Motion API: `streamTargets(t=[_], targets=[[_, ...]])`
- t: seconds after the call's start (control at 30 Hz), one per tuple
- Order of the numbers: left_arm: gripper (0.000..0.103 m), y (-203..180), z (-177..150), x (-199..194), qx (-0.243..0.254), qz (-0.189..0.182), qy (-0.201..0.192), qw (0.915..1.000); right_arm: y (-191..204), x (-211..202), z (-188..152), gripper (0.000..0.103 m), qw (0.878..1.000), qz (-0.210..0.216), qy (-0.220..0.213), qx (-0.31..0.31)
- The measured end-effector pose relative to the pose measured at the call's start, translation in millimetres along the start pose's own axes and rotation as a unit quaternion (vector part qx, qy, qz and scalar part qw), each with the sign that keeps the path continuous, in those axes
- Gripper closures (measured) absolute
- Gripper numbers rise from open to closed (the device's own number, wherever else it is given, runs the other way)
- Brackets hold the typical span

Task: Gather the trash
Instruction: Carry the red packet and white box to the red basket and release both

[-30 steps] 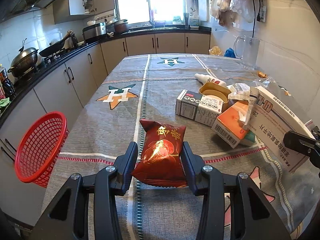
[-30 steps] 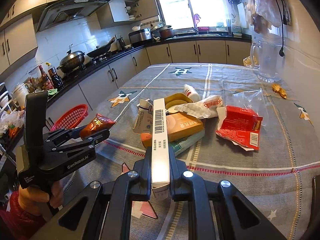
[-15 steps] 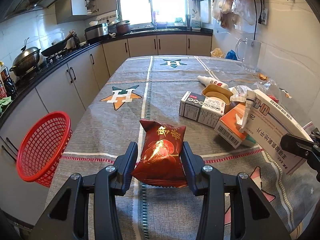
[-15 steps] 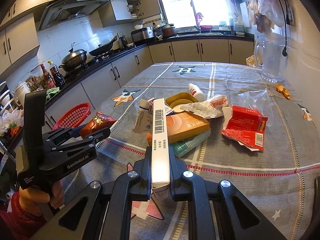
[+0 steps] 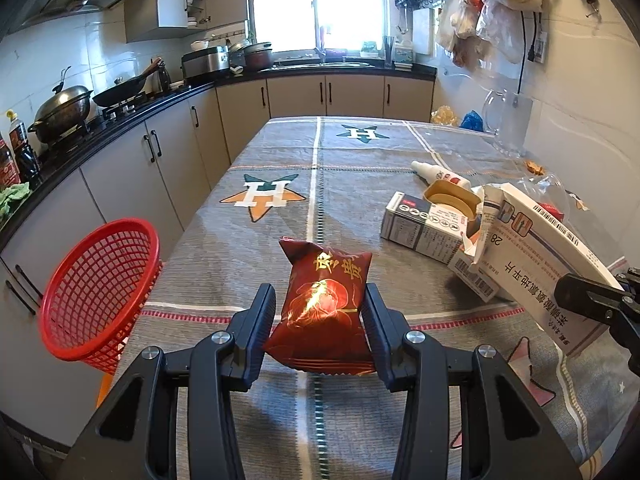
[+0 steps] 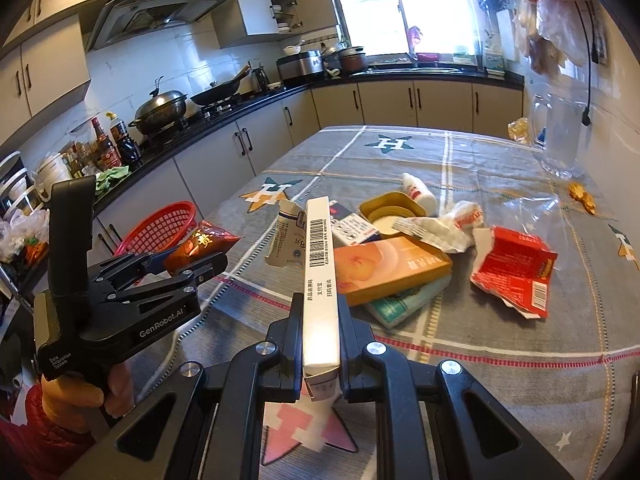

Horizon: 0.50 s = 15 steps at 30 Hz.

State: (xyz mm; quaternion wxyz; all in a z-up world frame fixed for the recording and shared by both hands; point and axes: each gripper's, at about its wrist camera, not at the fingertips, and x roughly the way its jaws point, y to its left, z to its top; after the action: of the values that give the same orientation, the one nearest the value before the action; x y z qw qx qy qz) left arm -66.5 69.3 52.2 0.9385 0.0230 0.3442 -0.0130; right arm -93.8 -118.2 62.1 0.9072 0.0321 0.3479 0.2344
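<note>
While the red basket (image 5: 98,292) has drifted from the frame's left edge toward lower left, closer to a drop, your left gripper (image 5: 320,320) stays level above the table (image 5: 240,248), clenched on the red snack packet (image 5: 324,304). Right gripper (image 6: 320,340): clamped on the white medicine box (image 6: 319,276), lower centre.

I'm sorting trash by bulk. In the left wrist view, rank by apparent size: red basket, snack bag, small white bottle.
1. Red basket
2. Snack bag, though it's nearest the camera in the left gripper, so inflated
3. White bottle, farthest, so perhaps understated
</note>
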Motion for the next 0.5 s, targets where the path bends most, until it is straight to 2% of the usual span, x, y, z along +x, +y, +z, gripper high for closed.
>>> streamTargets(t=[0.5], targets=[[0.060,37,-2,-7,-0.037,0.018,-0.007,0.9991,40,20,15,0.089,0.999,0.024,0.013,-0.034]])
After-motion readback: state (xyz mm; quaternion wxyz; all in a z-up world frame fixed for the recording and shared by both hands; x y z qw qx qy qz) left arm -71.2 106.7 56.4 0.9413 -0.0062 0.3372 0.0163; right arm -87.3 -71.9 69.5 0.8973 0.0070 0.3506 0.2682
